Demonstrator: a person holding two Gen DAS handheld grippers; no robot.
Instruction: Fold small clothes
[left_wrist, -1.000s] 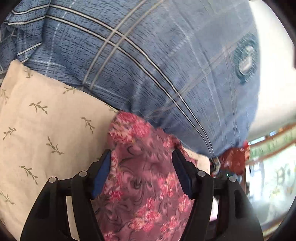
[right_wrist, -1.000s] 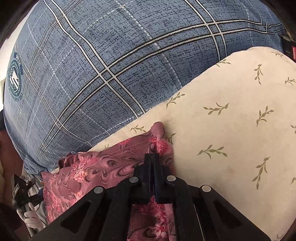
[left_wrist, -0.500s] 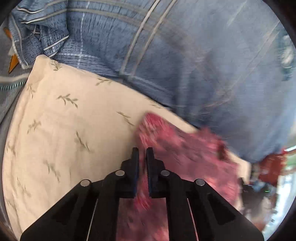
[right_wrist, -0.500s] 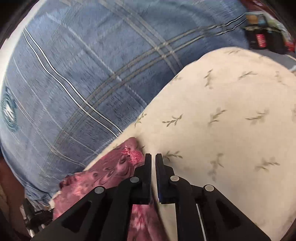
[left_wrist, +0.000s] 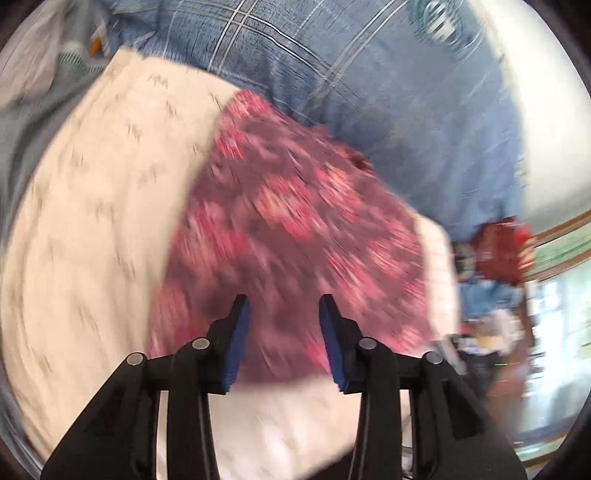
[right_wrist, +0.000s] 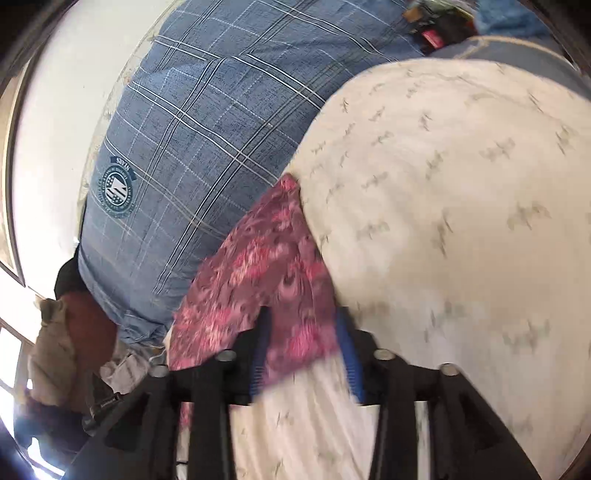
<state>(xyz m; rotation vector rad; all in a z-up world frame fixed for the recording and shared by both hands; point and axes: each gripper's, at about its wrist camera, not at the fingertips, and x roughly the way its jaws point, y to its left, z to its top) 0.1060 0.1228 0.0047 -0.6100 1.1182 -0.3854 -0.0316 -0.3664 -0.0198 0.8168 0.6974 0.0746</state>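
1. The pink floral garment (left_wrist: 291, 221) lies flat on a cream pillow (left_wrist: 96, 221) printed with small leaf sprigs. In the left wrist view it fills the middle of the frame as a rough four-sided shape, blurred by motion.
2. In the right wrist view the same garment (right_wrist: 258, 273) runs from the centre down to the lower left, its right edge lying along the swell of the cream pillow (right_wrist: 461, 221).
3. The left gripper (left_wrist: 284, 306) sits at the bottom centre of its frame. Its jaws stand apart and have just been opening; the blue pads (left_wrist: 236, 339) hang over the near edge of the garment with cloth seen between them, but they do not press on it.
4. The right gripper (right_wrist: 303, 332) is at the bottom centre of its frame. Its jaws are also apart and have just been opening; a corner of the garment lies in the gap between the blue pads (right_wrist: 349, 354), not squeezed.
5. Behind the pillow a blue plaid cushion (right_wrist: 207, 122) with a round badge fills the upper left of the right wrist view and the top (left_wrist: 332, 66) of the left wrist view.
6. A white wall (right_wrist: 62, 110) shows at the far left of the right wrist view.
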